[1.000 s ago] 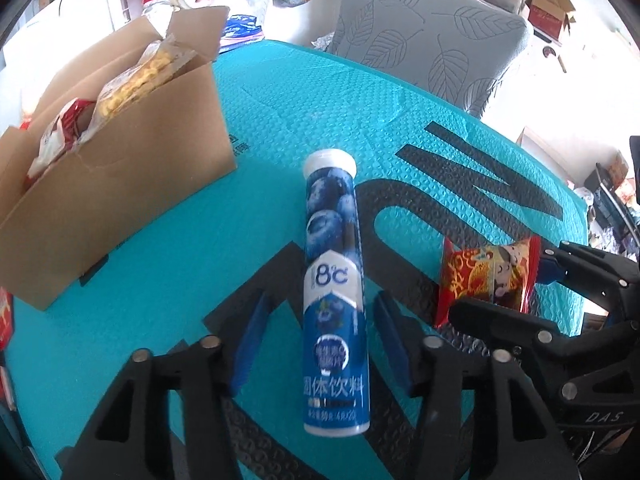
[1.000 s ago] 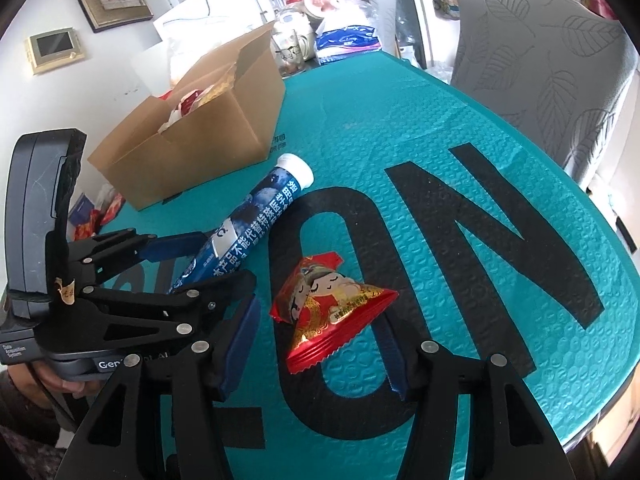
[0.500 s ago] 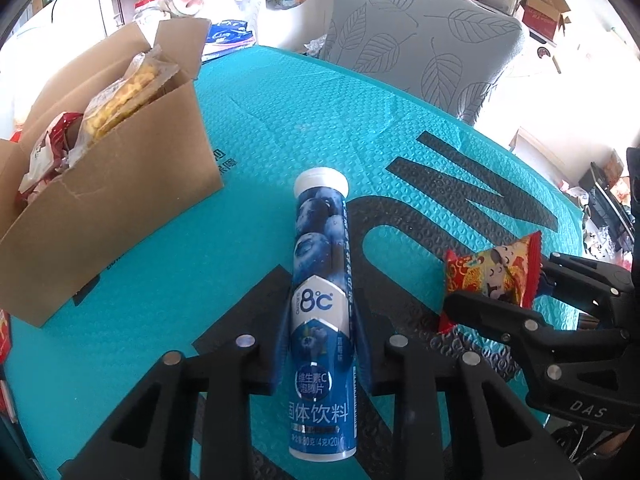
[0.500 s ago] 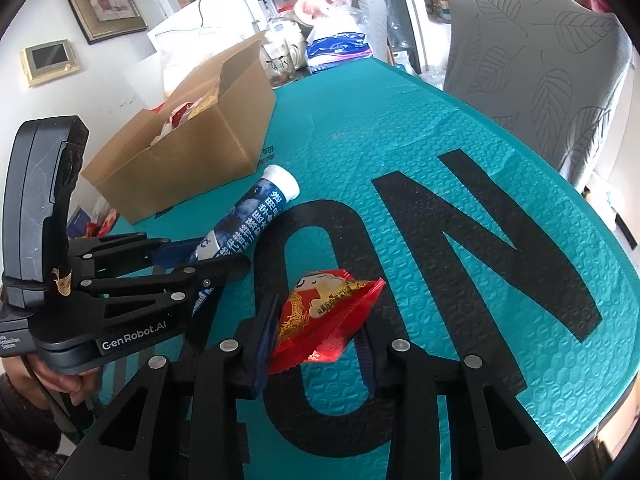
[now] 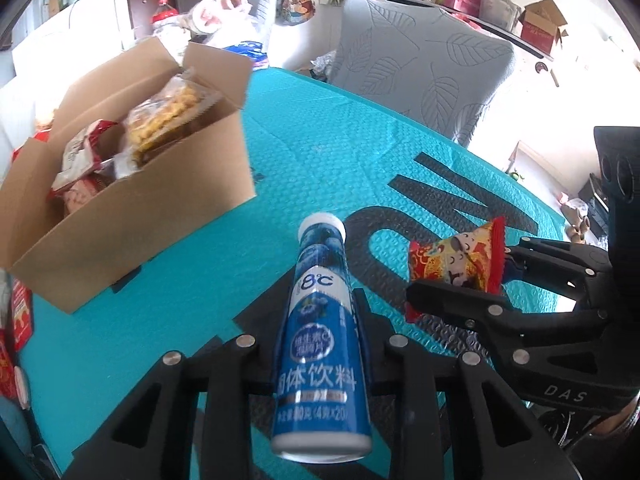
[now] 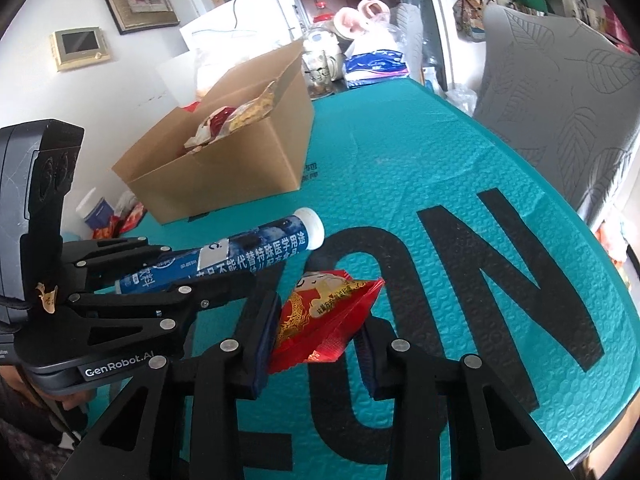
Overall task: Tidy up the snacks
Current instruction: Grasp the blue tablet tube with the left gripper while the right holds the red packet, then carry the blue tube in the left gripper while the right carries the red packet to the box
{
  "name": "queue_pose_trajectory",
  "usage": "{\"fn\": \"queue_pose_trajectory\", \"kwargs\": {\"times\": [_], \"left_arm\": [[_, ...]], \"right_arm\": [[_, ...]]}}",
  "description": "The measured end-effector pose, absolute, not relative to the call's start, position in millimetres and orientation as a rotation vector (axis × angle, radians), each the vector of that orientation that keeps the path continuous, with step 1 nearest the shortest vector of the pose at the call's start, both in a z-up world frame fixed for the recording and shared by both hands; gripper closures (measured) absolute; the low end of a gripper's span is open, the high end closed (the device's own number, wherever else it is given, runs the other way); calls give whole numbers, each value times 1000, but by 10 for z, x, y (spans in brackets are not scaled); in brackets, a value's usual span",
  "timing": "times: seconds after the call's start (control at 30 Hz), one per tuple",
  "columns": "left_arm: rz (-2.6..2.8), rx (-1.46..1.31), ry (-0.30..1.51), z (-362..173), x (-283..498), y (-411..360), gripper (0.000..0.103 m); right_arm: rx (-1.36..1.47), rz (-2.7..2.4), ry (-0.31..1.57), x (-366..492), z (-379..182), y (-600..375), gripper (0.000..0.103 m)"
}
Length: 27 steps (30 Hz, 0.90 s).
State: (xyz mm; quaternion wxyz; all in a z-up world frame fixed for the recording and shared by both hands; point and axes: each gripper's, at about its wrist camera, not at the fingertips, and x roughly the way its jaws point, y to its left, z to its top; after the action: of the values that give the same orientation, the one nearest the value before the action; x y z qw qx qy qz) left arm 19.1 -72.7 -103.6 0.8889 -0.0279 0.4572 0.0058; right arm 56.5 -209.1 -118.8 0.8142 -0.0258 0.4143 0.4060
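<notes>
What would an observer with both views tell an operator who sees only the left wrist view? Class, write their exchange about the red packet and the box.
Operator: Is the red packet clamped on both faces?
Observer: Yes; the right tool presses a pad against each side of it.
Operator: Is anything hidden beside the cardboard box?
Observer: A white-lidded blue jar stands by the box's left corner in the right wrist view.

Blue tube [image 5: 320, 332], white-capped, clamped in left gripper [image 5: 320, 344]. Red snack packet [image 5: 456, 258], pinched in right gripper [image 5: 460, 284]. Open cardboard box [image 5: 132, 208] holding snack bags, on teal worktop [image 5: 320, 128]. Grey leaf-patterned chair [image 5: 424, 68] behind.
</notes>
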Motion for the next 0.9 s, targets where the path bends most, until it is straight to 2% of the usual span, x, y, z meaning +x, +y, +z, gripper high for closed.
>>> {"fn": "queue_pose_trajectory", "kwargs": {"times": [0.47,0.9], "left_arm": [[140,-133,824,-585,-227,-166,75],[199,-127,578,186,-316,342,75]], "right_arm": [[-90,1047,814,367,-927,-1445,68],[-125,1103,651,354,-250,-961,68]]}}
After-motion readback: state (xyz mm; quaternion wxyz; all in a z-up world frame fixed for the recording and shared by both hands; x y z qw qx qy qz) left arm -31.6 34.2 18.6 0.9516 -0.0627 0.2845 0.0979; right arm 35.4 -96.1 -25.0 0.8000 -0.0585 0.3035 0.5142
